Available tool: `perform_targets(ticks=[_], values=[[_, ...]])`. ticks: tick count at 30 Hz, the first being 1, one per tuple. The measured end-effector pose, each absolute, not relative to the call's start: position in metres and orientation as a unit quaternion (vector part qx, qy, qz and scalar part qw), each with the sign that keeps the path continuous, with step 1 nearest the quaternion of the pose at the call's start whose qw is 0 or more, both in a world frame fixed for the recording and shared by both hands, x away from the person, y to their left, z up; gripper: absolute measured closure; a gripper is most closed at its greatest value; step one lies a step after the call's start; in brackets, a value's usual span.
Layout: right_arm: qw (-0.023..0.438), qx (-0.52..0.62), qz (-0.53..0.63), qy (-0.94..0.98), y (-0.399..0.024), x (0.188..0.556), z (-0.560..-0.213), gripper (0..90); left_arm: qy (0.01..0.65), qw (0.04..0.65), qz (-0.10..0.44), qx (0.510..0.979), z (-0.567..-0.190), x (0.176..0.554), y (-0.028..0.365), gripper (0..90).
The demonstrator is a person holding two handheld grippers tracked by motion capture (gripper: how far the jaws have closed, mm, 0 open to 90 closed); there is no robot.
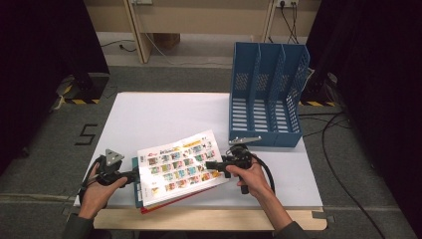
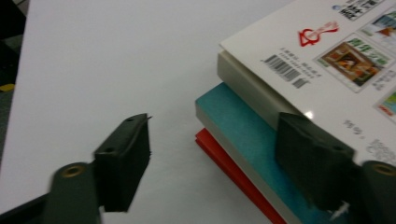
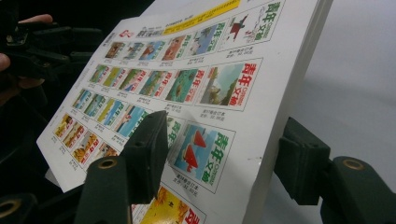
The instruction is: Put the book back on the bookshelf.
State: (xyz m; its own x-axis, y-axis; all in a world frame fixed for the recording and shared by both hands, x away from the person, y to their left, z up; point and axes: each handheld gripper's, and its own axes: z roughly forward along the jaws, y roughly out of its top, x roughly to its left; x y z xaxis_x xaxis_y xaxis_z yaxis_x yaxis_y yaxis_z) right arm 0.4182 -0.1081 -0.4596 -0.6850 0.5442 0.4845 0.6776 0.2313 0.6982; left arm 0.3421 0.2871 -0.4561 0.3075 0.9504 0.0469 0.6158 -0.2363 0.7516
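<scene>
Right gripper (image 1: 215, 165) clamped on the top white book (image 1: 179, 167), lifting its 3 o'clock edge off the stack at the table's (image 1: 164, 114) 6 o'clock; left gripper (image 1: 135, 175) apart beside the stack — next, carry toward the blue file rack (image 1: 266, 94).

Bare white counter (image 1: 164, 112) open from 9 to 12 o'clock of the book stack (image 1: 176, 167), blue file rack (image 1: 266, 94) blocking at 1 o'clock, free strip at 3 o'clock beyond the right hand-held gripper (image 1: 211, 165)
</scene>
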Motion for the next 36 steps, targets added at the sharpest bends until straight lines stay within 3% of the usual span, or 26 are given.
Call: perform_targets(ticks=[2,8,10,15,17,19,23,28,36], values=[[0.076,-0.387,-0.492,-0.776,-0.11,0.42,-0.454,45.6,0.529,0.325,0.257,0.74,-0.456,0.341,0.287,41.9],[0.144,-0.388,-0.514,-0.752,-0.108,0.428,-0.439,48.4,0.526,0.328,0.253,0.743,-0.456,0.342,0.286,45.6],[0.154,-0.382,-0.491,-0.768,-0.099,0.431,-0.436,48.7,0.523,0.332,0.252,0.743,-0.457,0.341,0.285,49.7],[0.163,-0.376,-0.455,-0.791,-0.082,0.434,-0.432,53.7,0.522,0.337,0.251,0.742,-0.457,0.341,0.287,49.8],[0.165,-0.369,-0.452,-0.795,-0.082,0.436,-0.429,60.3,0.522,0.341,0.252,0.74,-0.459,0.342,0.29,45.7],[0.156,-0.362,-0.458,-0.797,-0.082,0.436,-0.424,63.6,0.53,0.347,0.254,0.731,-0.461,0.344,0.295,32.0],[0.138,-0.336,-0.464,-0.808,-0.081,0.436,-0.408,66.7,0.556,0.386,0.232,0.698,-0.467,0.346,0.309,14.4],[0.11,-0.313,-0.462,-0.822,-0.079,0.438,-0.383,70.1,0.579,0.407,0.256,0.658,-0.465,0.347,0.321,14.9],[0.046,-0.307,-0.43,-0.848,-0.091,0.444,-0.329,72.2,0.61,0.384,0.253,0.646,-0.48,0.354,0.337,14.7]])
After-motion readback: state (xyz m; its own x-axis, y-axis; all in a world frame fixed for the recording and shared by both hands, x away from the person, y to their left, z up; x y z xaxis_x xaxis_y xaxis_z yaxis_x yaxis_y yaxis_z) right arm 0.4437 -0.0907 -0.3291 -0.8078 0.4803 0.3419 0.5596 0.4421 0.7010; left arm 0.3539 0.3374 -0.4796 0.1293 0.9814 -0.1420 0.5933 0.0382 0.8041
